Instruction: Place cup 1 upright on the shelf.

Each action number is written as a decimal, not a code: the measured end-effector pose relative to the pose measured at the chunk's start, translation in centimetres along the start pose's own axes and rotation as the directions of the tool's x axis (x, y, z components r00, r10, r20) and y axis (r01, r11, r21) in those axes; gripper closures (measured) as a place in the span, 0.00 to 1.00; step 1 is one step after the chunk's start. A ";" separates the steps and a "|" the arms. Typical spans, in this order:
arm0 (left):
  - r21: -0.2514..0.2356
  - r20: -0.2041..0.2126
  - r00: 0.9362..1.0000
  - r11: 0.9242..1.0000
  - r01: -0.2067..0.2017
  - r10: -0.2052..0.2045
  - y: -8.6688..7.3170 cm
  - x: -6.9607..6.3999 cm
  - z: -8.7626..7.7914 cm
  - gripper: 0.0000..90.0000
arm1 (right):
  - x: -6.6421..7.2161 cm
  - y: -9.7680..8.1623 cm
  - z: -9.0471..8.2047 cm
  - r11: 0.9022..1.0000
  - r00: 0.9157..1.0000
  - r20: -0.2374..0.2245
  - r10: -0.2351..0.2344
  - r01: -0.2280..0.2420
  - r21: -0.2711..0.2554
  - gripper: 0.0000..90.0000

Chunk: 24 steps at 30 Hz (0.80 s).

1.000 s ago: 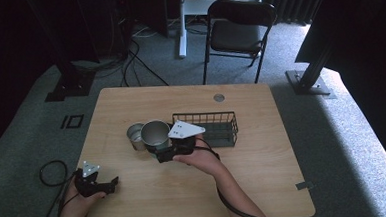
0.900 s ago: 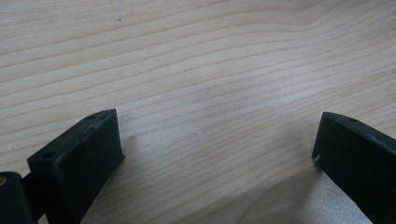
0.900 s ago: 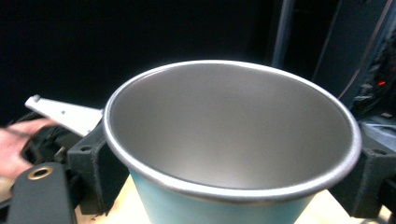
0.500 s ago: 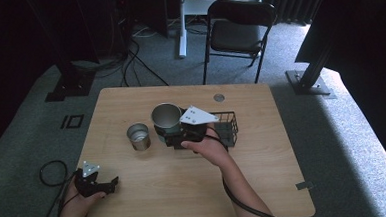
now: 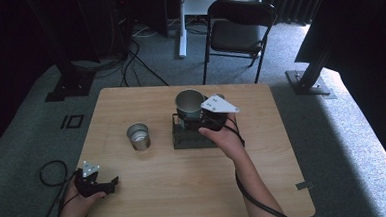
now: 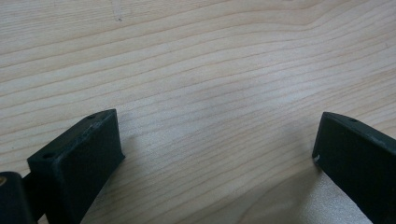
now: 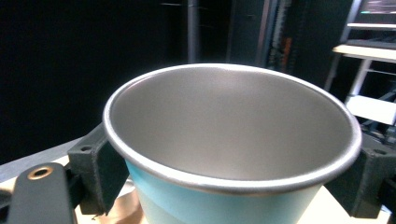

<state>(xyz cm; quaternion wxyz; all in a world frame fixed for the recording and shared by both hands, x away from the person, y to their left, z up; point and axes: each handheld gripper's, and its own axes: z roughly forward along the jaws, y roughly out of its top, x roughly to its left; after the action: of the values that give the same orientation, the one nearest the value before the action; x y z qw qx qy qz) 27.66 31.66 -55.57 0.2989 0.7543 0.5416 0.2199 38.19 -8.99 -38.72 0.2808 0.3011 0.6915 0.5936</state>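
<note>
The table (image 5: 195,183) is seen whole from a fixed camera high over the person's side, faced forward and down, while its wood grain (image 6: 201,79) is seen at close range from the left gripper view, and a cup (image 7: 233,154) (image 5: 190,103) is framed closely by the right gripper view, aimed level.

A light wooden rectangular table (image 5: 185,189) is standing at the centre of the high view, with a black folding metal chair (image 5: 237,28) sitting beyond its far edge at about one o'clock. On the table, a black wire mesh basket (image 5: 192,137) is lying just right of centre, and a small silver metal tin (image 5: 138,136) is standing near it at nine o'clock, apart from it. A round metal cup with a pale blue outer wall (image 5: 190,104) is hanging above the basket's far end, gripped between the jaws of the right gripper (image 5: 197,119), which is reaching in from four o'clock. The left gripper (image 5: 105,185) is resting at the table's near left corner, at seven o'clock from the tin, well apart from everything else, its jaws standing wide over bare wood.
</note>
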 end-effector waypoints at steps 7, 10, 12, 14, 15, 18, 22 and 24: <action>0.000 0.000 1.000 1.000 0.000 0.000 0.0 0.0 0.0 0.02 | -1.9 -0.4 -0.8 1.000 0.997 0.083 -0.001 0.000 0.008 0.14; -0.001 0.000 1.000 1.000 0.001 -0.001 0.0 0.0 0.0 0.02 | -2.7 -0.7 -1.1 1.000 0.993 0.116 -0.003 0.001 0.016 0.14; -0.001 0.000 1.000 1.000 0.002 -0.002 0.0 0.0 0.0 0.02 | -3.2 -1.0 -1.3 1.000 0.992 0.130 0.000 -0.003 0.021 0.14; -0.001 -0.001 1.000 1.000 0.002 -0.002 0.0 0.0 0.0 0.02 | -3.4 -1.2 -1.4 1.000 0.990 0.139 0.005 -0.008 0.021 0.14; -0.001 0.000 1.000 1.000 0.003 -0.003 0.0 0.0 0.0 0.02 | -3.6 -1.3 -1.5 1.000 0.989 0.147 0.008 -0.012 0.023 0.14; -0.001 0.000 1.000 1.000 0.003 -0.003 0.0 0.0 0.0 0.02 | -4.4 -1.9 -1.8 0.999 0.985 0.174 0.009 -0.014 0.030 0.14; 0.002 0.000 1.000 1.000 -0.002 0.002 0.0 0.0 0.0 0.02 | -5.1 -2.7 -1.9 0.999 0.979 0.203 0.015 -0.023 0.036 0.14; 0.001 0.000 1.000 1.000 -0.001 0.001 0.0 0.0 0.0 0.02 | -5.5 -3.1 -1.9 0.999 0.977 0.213 0.011 -0.022 0.048 0.14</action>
<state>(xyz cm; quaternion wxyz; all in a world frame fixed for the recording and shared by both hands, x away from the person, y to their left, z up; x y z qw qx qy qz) 27.66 31.67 -55.57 0.2981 0.7548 0.5413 0.2198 40.13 -14.74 -41.35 0.3406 0.3757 0.6695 0.5427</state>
